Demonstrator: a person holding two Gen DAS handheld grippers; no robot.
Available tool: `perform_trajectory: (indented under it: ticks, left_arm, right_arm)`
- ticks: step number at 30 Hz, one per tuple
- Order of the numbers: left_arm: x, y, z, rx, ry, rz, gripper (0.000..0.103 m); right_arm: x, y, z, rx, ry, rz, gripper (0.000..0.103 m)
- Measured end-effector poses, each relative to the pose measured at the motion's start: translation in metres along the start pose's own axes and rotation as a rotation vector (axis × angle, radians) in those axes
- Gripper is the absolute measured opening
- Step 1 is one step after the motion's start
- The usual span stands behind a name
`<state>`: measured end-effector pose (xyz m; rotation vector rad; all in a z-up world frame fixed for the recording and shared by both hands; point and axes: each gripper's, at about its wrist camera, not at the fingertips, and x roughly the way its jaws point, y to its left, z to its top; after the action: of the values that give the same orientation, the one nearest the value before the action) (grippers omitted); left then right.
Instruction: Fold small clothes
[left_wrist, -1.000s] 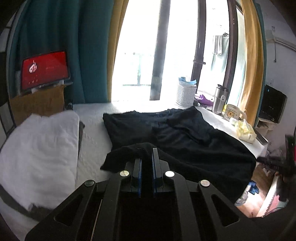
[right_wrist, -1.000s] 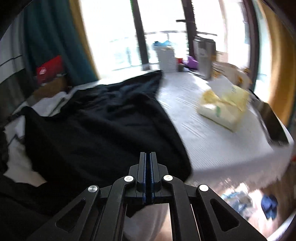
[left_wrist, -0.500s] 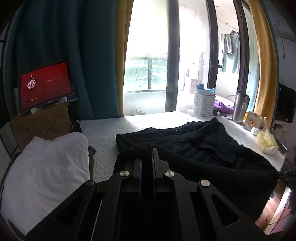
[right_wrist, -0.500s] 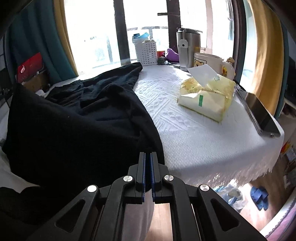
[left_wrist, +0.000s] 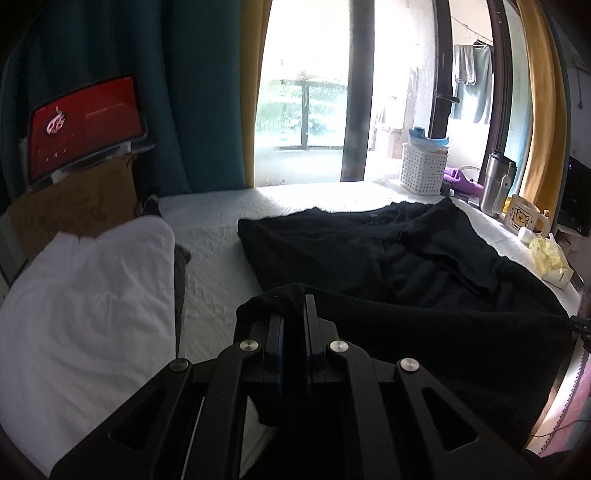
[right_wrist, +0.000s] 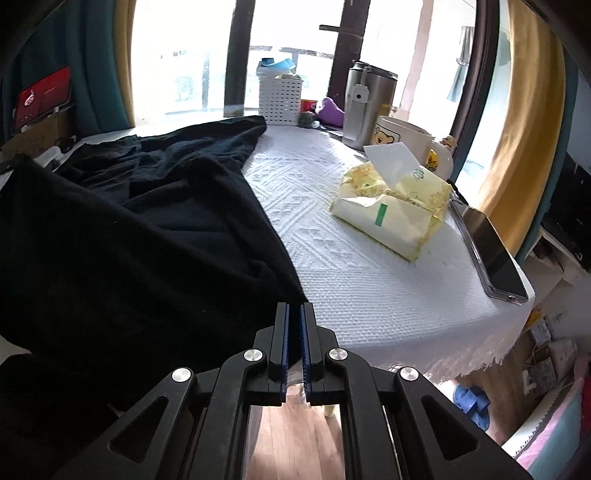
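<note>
On bed (left_wrist: 218, 236): black garment (left_wrist: 424, 273), apparently pinched.

White basket (left_wrist: 424, 173); steel tumbler (right_wrist: 364, 107); tissue pack (right_wrist: 391, 218) near phone (right_wrist: 491, 254)

A: Surface? 
B: Bed (right_wrist: 332, 295), white textured cover. Black garment (right_wrist: 147, 221) spread across it.
A: Else?
B: Tissue pack (right_wrist: 391, 214), phone (right_wrist: 491, 254) at the edge (screen dark), white pillow (left_wrist: 85, 306) far side.
</note>
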<state>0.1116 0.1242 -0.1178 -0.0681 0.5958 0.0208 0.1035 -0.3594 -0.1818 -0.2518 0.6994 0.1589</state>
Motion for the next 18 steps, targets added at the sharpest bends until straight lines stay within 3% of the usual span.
perform_trajectory:
  ticks: [2,4,6,10,14,17,18]
  left_arm:
    - [-0.003,0.001,-0.007,0.0,0.015,0.006,0.007]
    - [-0.004,0.003,-0.015,-0.003,0.039,0.012,0.007]
    - [-0.004,0.004,-0.02,-0.01,0.057,0.013,0.007]
    - [-0.011,0.005,-0.025,-0.018,0.072,-0.008,0.008]
    - [-0.02,0.011,-0.027,-0.06,0.089,-0.05,0.01]
    - [-0.029,0.012,-0.035,-0.069,0.119,-0.065,0.027]
    - [-0.033,0.012,-0.039,-0.068,0.127,-0.07,0.04]
  right_arm:
    - [0.0,-0.004,-0.002,0.002,0.003,-0.036,0.02]
    - [0.001,-0.011,-0.001,0.028,0.002,-0.073,0.065]
    - [0.003,-0.02,-0.003,0.071,0.012,-0.106,0.084]
    - [-0.001,-0.033,-0.006,0.134,0.012,-0.055,0.084]
    - [-0.015,-0.034,-0.013,0.195,-0.032,0.057,0.084]
    - [-0.018,-0.024,-0.024,0.196,-0.029,0.113,0.084]
    - [-0.019,-0.021,-0.029,0.197,-0.026,0.135,0.084]
